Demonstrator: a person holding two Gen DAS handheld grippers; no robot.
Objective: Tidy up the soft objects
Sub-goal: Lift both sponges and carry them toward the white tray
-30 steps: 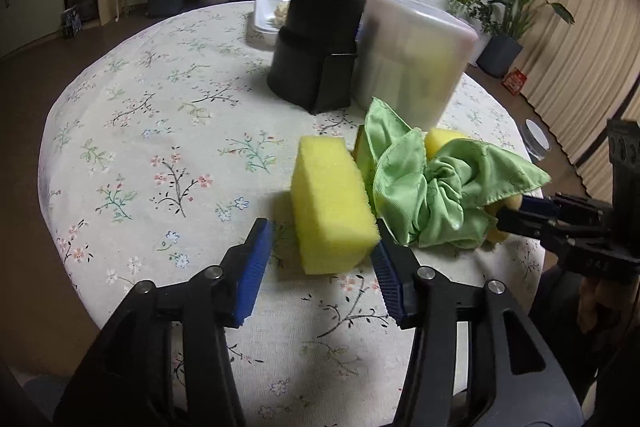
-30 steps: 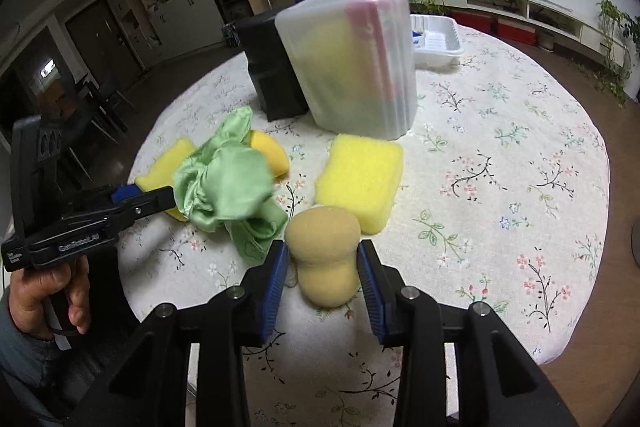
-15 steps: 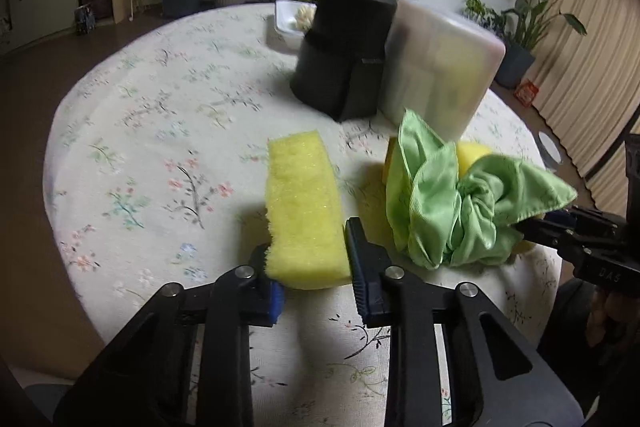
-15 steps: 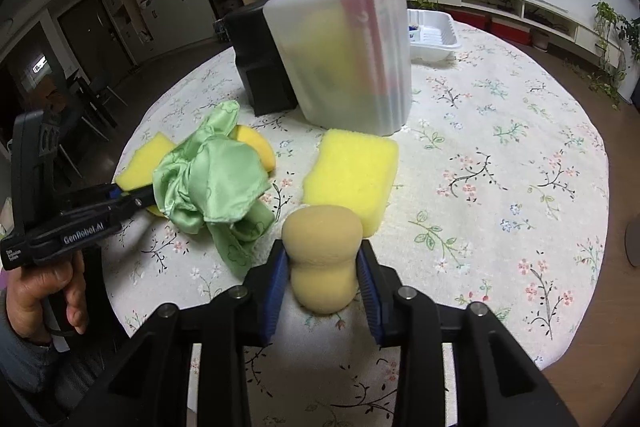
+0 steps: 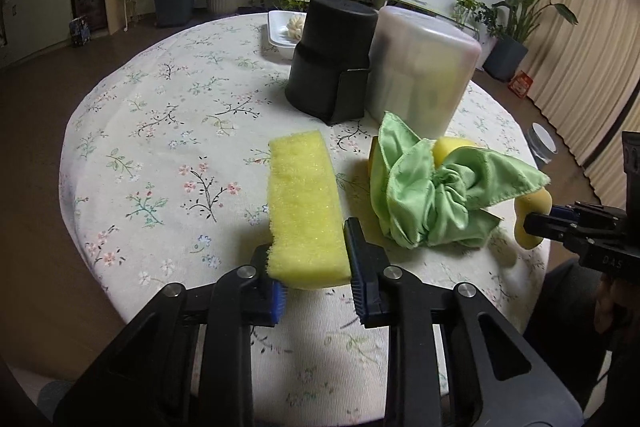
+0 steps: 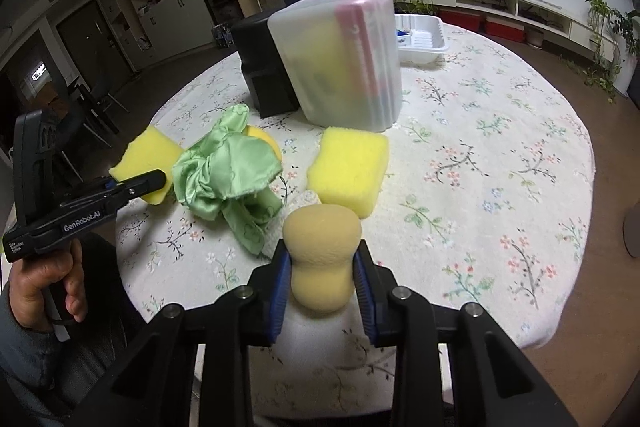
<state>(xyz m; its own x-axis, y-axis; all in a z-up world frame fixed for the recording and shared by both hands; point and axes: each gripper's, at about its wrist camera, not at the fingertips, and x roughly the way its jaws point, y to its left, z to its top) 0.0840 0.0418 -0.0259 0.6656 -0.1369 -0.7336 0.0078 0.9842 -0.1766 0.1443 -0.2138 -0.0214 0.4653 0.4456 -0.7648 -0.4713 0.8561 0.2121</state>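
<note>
The left hand-held gripper (image 5: 316,275) has squeezed in on the near end of a yellow sponge (image 5: 304,207). Its blue pads press both sides, and the sponge sticks out away from it, over the surface (image 5: 168,131). The jaws were closing a moment ago, with the sponge between them.

The right hand-held gripper (image 6: 320,281) is closed tight on a tan sponge (image 6: 322,255). The sponge is pinched in at the middle, so it bulges above and below the pads.

Just beside both sponges lies a crumpled green cloth (image 6: 228,175). It rests partly on a round yellow sponge (image 6: 264,139). Another yellow block (image 6: 352,169) lies flat on the surface, right behind the tan sponge.

Farther back stand a cloudy plastic bin (image 6: 340,59) and a black bin (image 6: 264,63), touching side by side. Yellow and pink things show through the cloudy one. A white tray (image 6: 424,39) sits behind them.

A hand (image 6: 48,283) holds the left gripper's handle at the edge of the surface.
</note>
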